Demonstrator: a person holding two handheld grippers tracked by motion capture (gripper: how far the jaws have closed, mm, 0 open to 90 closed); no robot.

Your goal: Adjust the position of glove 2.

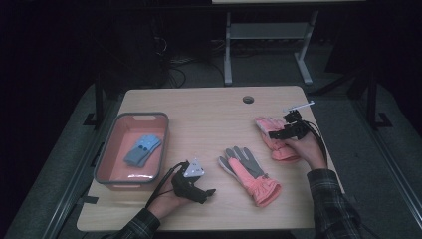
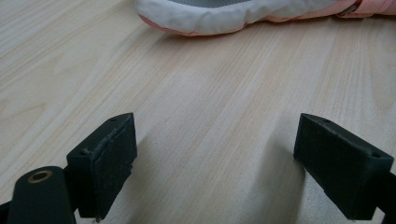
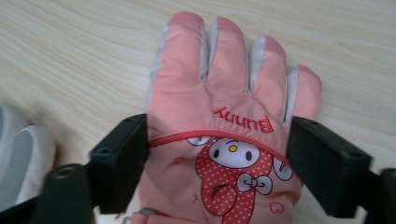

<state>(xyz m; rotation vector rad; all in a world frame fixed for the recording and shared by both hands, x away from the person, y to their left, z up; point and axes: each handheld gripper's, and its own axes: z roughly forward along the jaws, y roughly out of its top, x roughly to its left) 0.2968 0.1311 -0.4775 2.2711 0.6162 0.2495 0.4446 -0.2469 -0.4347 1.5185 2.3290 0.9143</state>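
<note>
Right gripper (image 3: pixel 217 154) over pink glove (image 3: pixel 224 126), jaws spread wide on either side of it.

Glove flat on table (image 1: pixel 209 114), back up, right of 2nd glove (image 1: pixel 249 172); left gripper (image 2: pixel 215 158) spread over bare wood.

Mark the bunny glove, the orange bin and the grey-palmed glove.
bunny glove (image 3: pixel 224 116), right gripper view, back of the hand.
orange bin (image 1: pixel 107 152), high view, left wall.
grey-palmed glove (image 1: pixel 246 162), high view, palm.
</note>
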